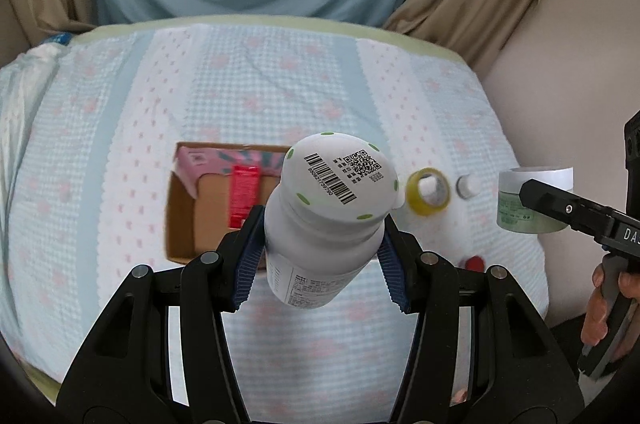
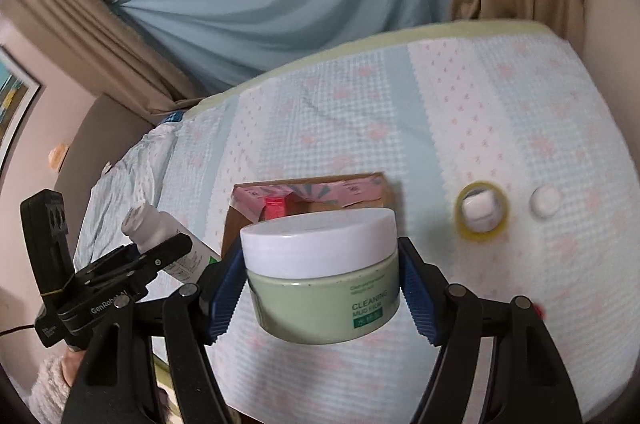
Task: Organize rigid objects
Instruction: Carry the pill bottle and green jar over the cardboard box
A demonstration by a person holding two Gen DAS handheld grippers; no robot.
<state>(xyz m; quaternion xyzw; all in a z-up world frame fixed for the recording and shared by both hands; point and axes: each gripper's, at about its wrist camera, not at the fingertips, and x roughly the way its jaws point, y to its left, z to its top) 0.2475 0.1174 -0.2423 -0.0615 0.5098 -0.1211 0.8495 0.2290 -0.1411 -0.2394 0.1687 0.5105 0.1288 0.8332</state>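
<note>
Draped blue and tan curtains hang behind the quilted bedspread (image 1: pixel 280 96) I work over. From my left wrist view, the left gripper (image 1: pixel 320 260) pinches a white bottle (image 1: pixel 324 220), barcoded bottom facing me, above the open cardboard box (image 1: pixel 180 220) holding a pink box (image 1: pixel 224 162) and red packet (image 1: pixel 243 196). Right of it lie a yellow tape roll (image 1: pixel 416 200) and small white cap (image 1: pixel 469 186).

From my right wrist view, the right gripper (image 2: pixel 320 288) clamps a green jar (image 2: pixel 328 300) with smooth white lid, just before the cardboard box (image 2: pixel 236 228).
</note>
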